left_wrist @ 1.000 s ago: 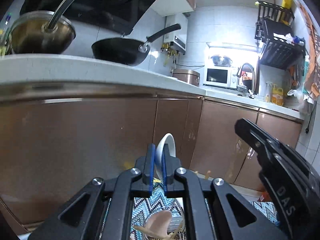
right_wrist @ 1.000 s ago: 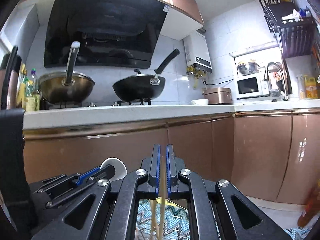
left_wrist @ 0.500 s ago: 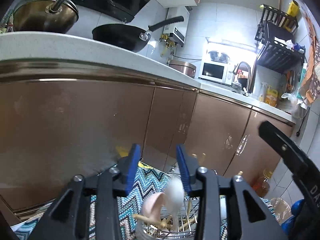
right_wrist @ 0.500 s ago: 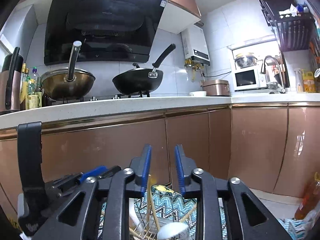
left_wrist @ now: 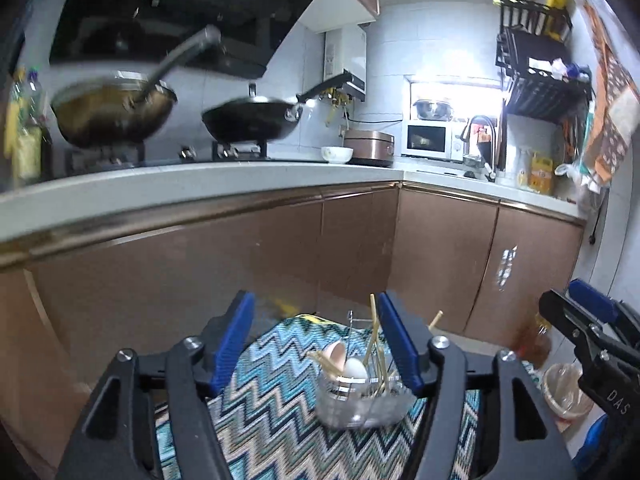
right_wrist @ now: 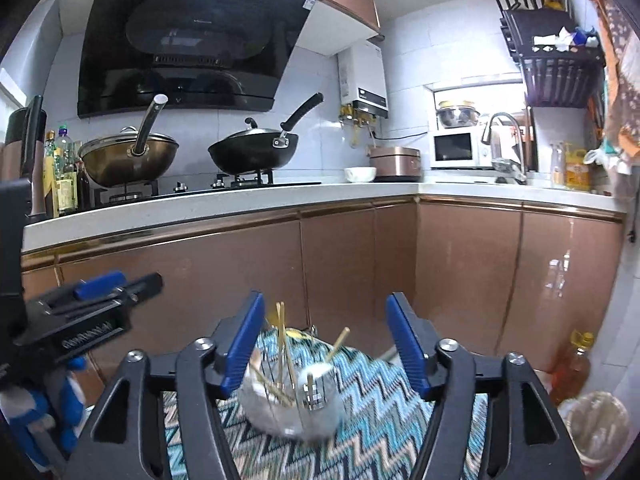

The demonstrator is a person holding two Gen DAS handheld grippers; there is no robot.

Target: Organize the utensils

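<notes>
A wire utensil holder (left_wrist: 360, 400) stands on a zigzag-patterned cloth (left_wrist: 272, 412). It holds a white spoon (left_wrist: 355, 369), a pinkish spoon (left_wrist: 338, 354) and several wooden chopsticks (left_wrist: 374, 332). My left gripper (left_wrist: 316, 340) hangs back from and above the holder, jaws opening, nothing between the pads. My right gripper (right_wrist: 324, 336) sits likewise before the holder (right_wrist: 292, 400), jaws opening and empty, with chopsticks (right_wrist: 282, 336) leaning inside it. Each gripper shows at the edge of the other's view: the right gripper (left_wrist: 576, 320), the left gripper (right_wrist: 112, 288).
Brown cabinet doors (right_wrist: 360, 272) rise just behind the cloth under a white counter (right_wrist: 240, 200) with two woks. An oil bottle (right_wrist: 572, 368) and a plastic bin (right_wrist: 596, 424) stand on the floor to the right.
Both grippers went from shut to wide open. The left let go of the white spoon, the right of the chopsticks; both now rest in the holder. Both grippers drew back and upward.
</notes>
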